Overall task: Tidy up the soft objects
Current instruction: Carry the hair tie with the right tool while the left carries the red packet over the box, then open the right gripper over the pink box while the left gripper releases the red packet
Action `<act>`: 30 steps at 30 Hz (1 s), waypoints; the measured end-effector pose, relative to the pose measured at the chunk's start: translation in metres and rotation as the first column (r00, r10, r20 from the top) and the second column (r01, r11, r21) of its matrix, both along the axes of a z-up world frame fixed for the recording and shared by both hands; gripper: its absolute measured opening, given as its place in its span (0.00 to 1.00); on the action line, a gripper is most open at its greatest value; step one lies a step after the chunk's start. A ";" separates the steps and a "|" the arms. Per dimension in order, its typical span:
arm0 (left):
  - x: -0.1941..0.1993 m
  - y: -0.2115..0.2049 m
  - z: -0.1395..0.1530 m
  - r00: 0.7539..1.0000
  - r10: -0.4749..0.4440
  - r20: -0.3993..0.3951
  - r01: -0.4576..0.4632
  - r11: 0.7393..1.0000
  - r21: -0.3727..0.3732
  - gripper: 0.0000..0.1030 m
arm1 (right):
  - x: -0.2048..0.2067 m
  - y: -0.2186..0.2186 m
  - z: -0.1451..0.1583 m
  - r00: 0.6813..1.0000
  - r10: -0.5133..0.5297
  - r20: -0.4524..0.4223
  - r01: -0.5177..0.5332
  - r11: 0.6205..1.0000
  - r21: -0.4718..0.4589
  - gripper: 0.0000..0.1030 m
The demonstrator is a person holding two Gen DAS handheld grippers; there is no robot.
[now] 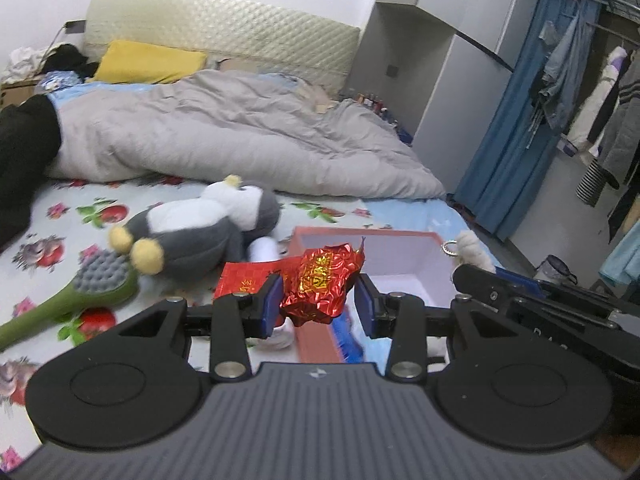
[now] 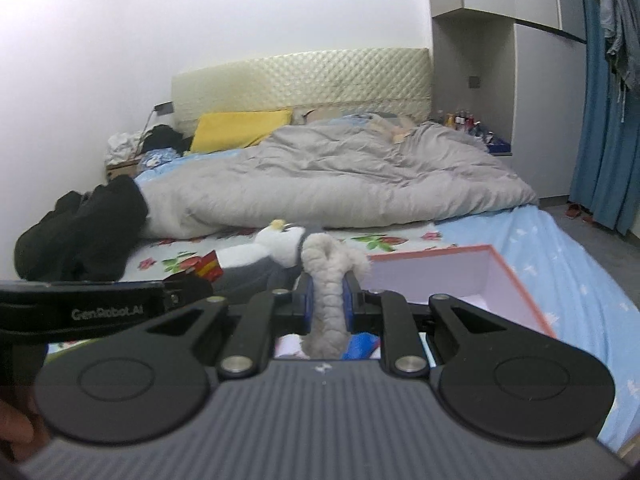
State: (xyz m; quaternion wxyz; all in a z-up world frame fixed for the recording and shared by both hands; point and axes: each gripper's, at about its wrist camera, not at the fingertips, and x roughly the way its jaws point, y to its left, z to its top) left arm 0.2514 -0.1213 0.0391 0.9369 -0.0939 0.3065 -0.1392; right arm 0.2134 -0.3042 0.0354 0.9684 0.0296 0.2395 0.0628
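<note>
Each camera sat just behind its own claw, looking forward and slightly down along the fingers toward the headboard [image 1: 224,28] across the bed [image 2: 568,280]. The left view looked from nearer the foot, angled rightward; the right view sat lower. Both shared the grey duvet [image 1: 240,136], plush toy [image 1: 200,232] and open box [image 2: 472,276].

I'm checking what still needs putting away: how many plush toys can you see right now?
2. A grey and white plush penguin lies on the bed sheet left of the pink box. A small fluffy white plush is clamped in the right tool. Others may be hidden in the box.
</note>
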 end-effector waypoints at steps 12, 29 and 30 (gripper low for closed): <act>0.074 -0.094 -0.035 0.985 -0.117 -0.127 0.124 0.991 0.050 0.44 | 0.049 -0.081 -0.049 0.982 -0.103 -0.158 0.109 0.993 0.032 0.18; 0.136 -0.153 -0.122 0.921 -0.192 -0.338 0.232 0.969 0.081 0.44 | 0.086 -0.127 -0.130 0.914 -0.167 -0.370 0.192 0.981 0.031 0.24; 0.135 -0.152 -0.121 0.923 -0.189 -0.336 0.229 0.970 0.084 0.44 | 0.087 -0.128 -0.130 0.912 -0.170 -0.374 0.196 0.980 0.033 0.28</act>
